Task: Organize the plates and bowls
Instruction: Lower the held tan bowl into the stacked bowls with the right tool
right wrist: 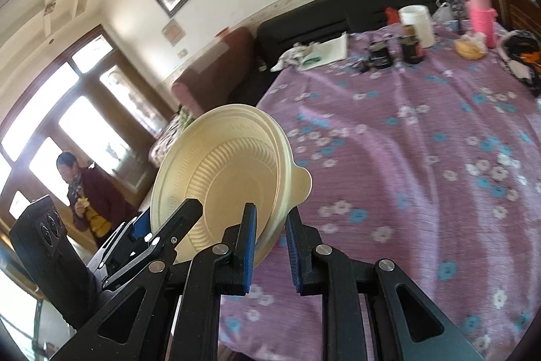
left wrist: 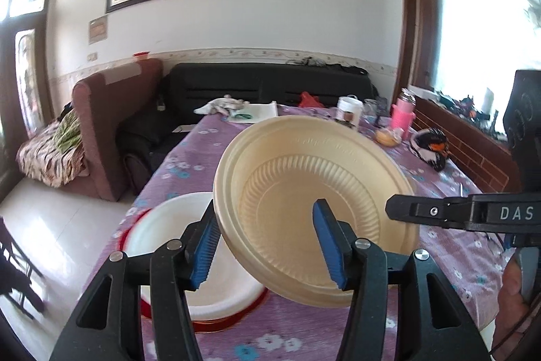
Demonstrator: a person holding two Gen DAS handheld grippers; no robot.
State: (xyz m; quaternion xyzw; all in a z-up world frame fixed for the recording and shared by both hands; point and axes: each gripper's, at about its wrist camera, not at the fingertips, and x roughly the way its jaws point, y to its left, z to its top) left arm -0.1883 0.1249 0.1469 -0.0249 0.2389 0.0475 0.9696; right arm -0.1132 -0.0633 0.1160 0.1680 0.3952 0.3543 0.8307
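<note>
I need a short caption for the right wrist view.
Right gripper holds a cream plate by its rim above the purple flowered tablecloth.

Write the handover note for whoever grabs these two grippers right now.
Left gripper: open, jaws straddling the rim of the cream bowl without pressing.
Right gripper: shut on the cream bowl's rim, holding it tilted in the air above the purple tablecloth.
White plate lies on a red plate at the table's near-left corner.
Done: bowl lifted.
Left: probably set the bowl with that stack.
</note>
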